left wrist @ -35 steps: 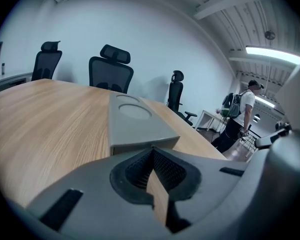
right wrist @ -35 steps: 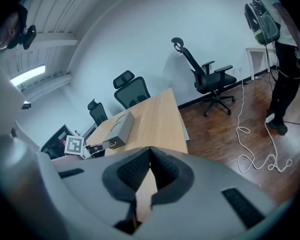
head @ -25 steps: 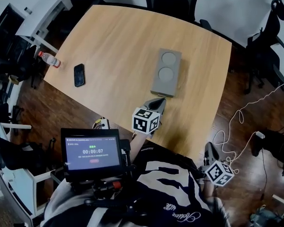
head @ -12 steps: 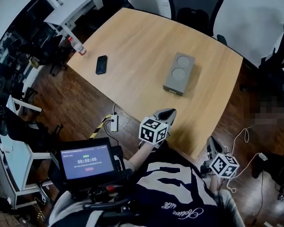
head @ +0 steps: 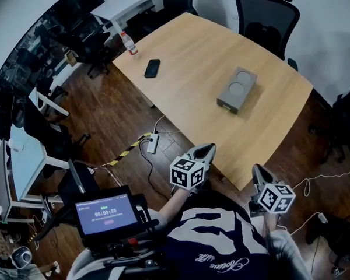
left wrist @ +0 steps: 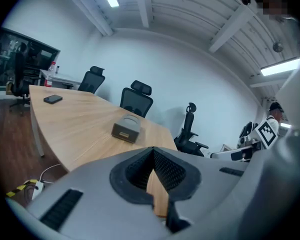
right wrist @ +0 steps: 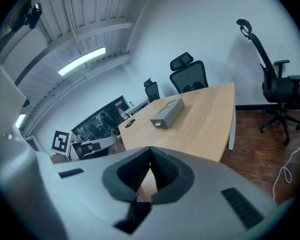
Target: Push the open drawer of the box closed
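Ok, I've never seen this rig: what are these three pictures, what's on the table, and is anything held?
There is no robot: a person holds a two-jaw gripper in each hand. The head view looks down from their head. In it the left gripper and right gripper show low, near the edge of the pale wooden table. The other two views ride on each gripper and look along its jaws. On the table lie a grey box with two round dents, a black phone and a clear plastic bottle. Both grippers are shut on nothing.
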Available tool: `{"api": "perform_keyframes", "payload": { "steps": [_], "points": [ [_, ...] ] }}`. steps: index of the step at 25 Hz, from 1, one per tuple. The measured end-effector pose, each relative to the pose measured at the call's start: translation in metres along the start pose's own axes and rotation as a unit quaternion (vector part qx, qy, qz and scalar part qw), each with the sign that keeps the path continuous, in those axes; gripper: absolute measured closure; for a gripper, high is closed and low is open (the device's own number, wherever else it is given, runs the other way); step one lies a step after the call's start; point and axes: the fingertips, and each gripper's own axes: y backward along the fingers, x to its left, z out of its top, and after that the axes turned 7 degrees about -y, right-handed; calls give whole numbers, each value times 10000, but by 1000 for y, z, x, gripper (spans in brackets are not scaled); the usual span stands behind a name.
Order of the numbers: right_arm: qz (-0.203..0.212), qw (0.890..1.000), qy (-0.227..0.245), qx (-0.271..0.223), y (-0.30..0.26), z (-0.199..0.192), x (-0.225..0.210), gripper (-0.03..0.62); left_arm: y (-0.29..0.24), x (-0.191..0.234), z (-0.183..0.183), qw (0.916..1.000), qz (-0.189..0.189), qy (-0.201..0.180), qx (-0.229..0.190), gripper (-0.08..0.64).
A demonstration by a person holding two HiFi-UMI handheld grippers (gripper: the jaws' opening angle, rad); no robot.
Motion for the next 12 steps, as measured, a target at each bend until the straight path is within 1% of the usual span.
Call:
{"api": "perform_keyframes", "payload": {
  "steps": [5, 9, 12],
  "points": [
    [360, 9986, 226, 301, 18, -28, 17, 594, 45, -29, -45, 9989, 323, 332, 29, 558],
    [482, 9975, 250, 457, 29, -52, 25, 594, 78, -54, -75, 9982, 425, 370, 209, 558],
    [601, 9963, 221, 573, 52, -72, 46, 594, 109, -75, -81, 9978, 463, 404, 236, 558]
  ]
}}
